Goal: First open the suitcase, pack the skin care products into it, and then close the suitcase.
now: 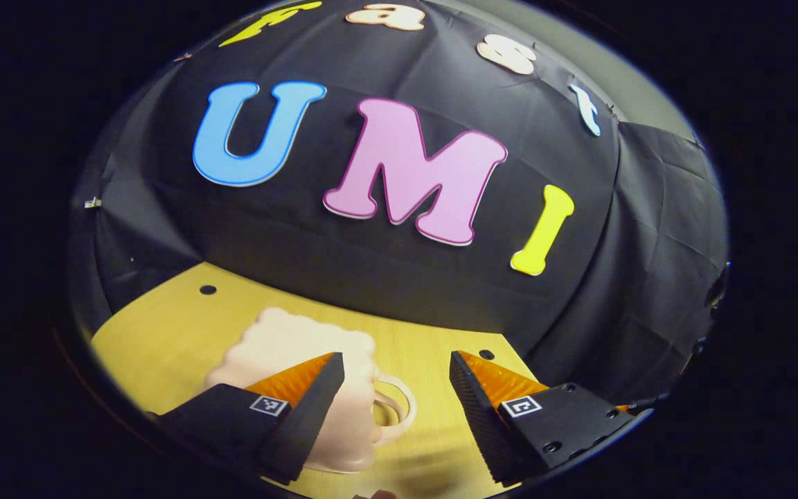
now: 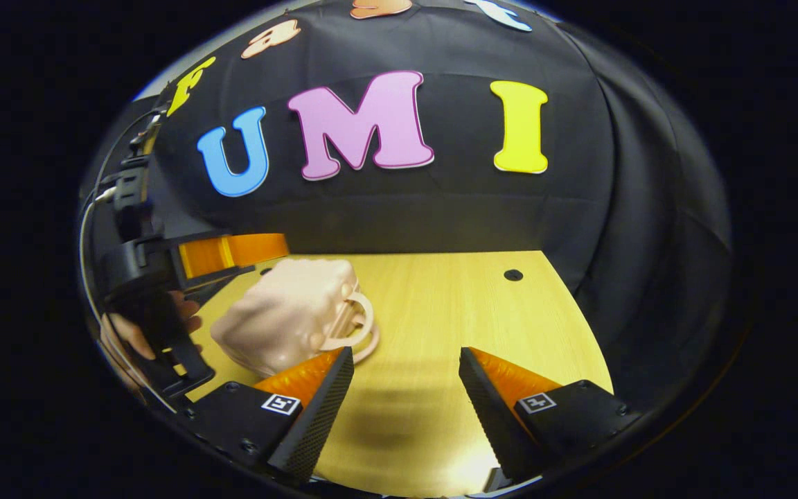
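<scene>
Both tongs gaped, gripping nothing | left tongs (image 1: 396, 388) hovered over closed pink suitcase (image 2: 288, 315) | right tongs (image 2: 406, 388) beside it | likely poised near handle (image 2: 357, 326).

The counter (image 2: 440, 312) looks like pale wood laminate, fine straight grain, smooth with a soft sheen in the lower middle of the right gripper view. The little suitcase (image 2: 288, 315) at center left reads as molded plastic, matt-ish, gently ribbed, with a smooth plastic handle. The booth wall (image 1: 385, 277) is black cloth, creased and faintly shiny. The right tool (image 2: 406, 402) has finely ridged, rough-looking pads (image 2: 319, 416).
</scene>
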Action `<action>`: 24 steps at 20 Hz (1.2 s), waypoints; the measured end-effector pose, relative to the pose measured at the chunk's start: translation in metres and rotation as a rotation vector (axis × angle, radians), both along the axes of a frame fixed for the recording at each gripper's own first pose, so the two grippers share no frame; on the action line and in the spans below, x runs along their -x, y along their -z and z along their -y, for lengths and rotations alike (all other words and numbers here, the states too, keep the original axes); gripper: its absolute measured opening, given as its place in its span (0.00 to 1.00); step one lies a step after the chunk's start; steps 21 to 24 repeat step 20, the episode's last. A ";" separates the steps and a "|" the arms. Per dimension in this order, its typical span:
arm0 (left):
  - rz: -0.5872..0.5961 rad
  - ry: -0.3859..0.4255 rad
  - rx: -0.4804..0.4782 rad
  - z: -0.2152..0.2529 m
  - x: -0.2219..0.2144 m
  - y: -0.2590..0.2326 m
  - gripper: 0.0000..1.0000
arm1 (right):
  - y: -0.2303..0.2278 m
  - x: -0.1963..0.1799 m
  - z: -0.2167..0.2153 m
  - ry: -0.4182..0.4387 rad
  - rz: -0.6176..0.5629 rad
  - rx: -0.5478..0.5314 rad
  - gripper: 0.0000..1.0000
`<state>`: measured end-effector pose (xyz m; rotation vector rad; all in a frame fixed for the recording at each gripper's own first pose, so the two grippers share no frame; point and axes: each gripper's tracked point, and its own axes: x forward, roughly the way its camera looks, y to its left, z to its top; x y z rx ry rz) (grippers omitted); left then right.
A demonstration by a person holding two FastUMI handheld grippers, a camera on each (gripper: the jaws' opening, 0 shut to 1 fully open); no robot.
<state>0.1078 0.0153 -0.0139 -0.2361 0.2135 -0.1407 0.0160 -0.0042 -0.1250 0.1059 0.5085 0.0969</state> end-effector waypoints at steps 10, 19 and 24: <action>0.191 -0.094 -0.156 -0.082 0.117 -0.064 0.96 | -0.067 0.047 -0.053 0.047 0.177 0.010 0.97; 0.195 -0.081 -0.184 -0.104 0.147 -0.052 0.96 | -0.075 0.076 -0.059 0.128 0.245 0.033 0.98; 0.188 -0.076 -0.190 -0.103 0.149 -0.051 0.96 | -0.073 0.079 -0.062 0.130 0.241 0.023 0.97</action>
